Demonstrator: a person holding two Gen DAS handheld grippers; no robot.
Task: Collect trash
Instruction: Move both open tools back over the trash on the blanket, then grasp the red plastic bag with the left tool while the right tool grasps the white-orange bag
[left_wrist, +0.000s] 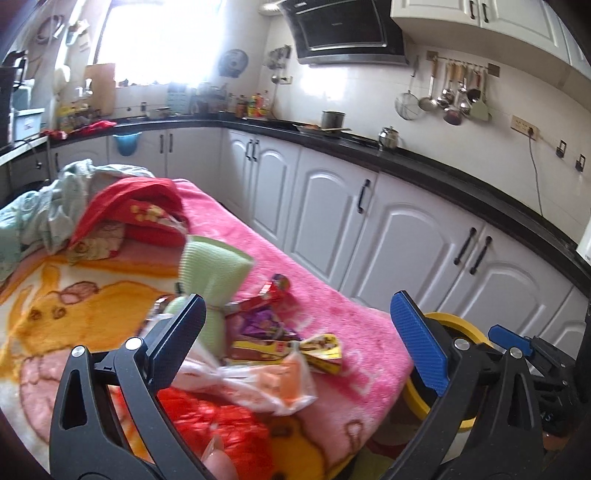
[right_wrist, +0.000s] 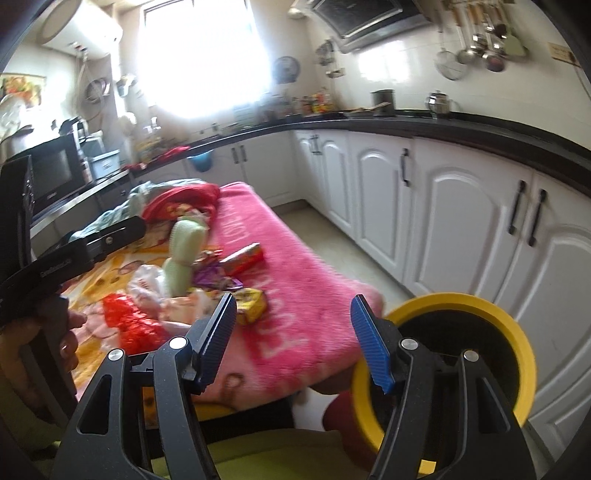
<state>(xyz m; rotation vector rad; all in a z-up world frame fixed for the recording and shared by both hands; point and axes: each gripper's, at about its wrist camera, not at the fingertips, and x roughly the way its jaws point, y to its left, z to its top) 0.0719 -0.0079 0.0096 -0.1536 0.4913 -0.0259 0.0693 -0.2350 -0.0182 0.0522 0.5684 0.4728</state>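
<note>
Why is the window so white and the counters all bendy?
Left wrist view: sunlight overexposes the window to pure white, and the fisheye lens curves the black countertop. Right wrist view: same blown-out window, and the pink blanket looks smeared.

Pink blanket (left_wrist: 325, 306) – wrappers (left_wrist: 266, 325), green sponge (left_wrist: 210, 273), crumpled clothes (left_wrist: 122, 210).

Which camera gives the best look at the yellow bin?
The right wrist view: the yellow bin shows most of its rim and dark inside, beside the pink blanket. In the left wrist view the bin is mostly hidden behind the hand-held gripper's fingers.
</note>
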